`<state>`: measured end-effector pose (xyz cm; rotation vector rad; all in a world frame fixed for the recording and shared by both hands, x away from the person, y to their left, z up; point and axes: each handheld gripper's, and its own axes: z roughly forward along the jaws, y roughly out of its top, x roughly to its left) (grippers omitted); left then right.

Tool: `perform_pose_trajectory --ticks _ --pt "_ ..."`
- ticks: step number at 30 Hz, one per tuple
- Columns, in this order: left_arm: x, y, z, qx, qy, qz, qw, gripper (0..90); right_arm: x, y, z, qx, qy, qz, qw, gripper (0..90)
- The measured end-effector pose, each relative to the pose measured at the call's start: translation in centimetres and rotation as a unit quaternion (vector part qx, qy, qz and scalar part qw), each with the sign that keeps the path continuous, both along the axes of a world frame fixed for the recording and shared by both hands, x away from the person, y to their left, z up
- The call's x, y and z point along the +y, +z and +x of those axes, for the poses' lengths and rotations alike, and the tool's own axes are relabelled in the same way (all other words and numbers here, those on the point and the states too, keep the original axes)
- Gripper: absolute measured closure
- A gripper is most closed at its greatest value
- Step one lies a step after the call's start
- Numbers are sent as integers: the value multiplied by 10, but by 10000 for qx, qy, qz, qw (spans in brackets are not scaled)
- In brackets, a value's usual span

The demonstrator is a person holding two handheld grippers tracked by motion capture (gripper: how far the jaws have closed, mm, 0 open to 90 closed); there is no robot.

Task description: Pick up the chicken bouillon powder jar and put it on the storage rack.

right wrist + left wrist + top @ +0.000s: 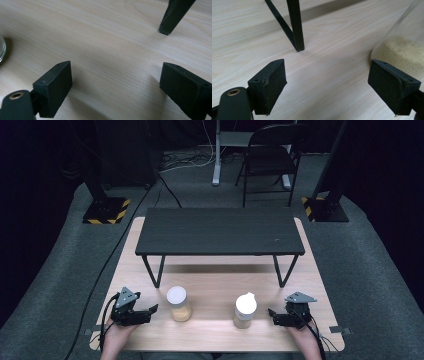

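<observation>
Two clear jars of beige granules stand on the wooden table (215, 290). The left jar (178, 303) has a flat white lid; the right jar (245, 310) has a white spout cap. My left gripper (151, 314) lies just left of the left jar, pointing at it, held by a hand. In the left gripper view the left gripper (327, 85) is open over bare wood, and the jar's wall (402, 47) rises just beyond the right jaw. My right gripper (273, 317) sits right of the spout-capped jar. In the right gripper view the right gripper (116, 87) is open with nothing between its jaws.
A low black shelf (220, 231) on thin metal legs spans the table's middle and back. One leg (295, 30) stands ahead of the left gripper, another leg (172, 17) ahead of the right. A glass edge (2, 48) sits at the far left. A folding chair (272, 155) stands beyond.
</observation>
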<state>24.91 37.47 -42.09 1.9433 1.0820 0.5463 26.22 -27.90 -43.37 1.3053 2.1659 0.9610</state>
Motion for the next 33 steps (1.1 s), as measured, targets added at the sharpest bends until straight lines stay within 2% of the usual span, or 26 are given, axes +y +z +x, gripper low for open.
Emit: perform_pose_trajectory --ticks 16,33 --pt "2 12 -8 -175 -138 -132 9997 145 0 0 0 1 0 0 10000 101" --pt "1 24 -12 -220 -426 -212 9986 124 0 0 0 1 0 0 10000 100"
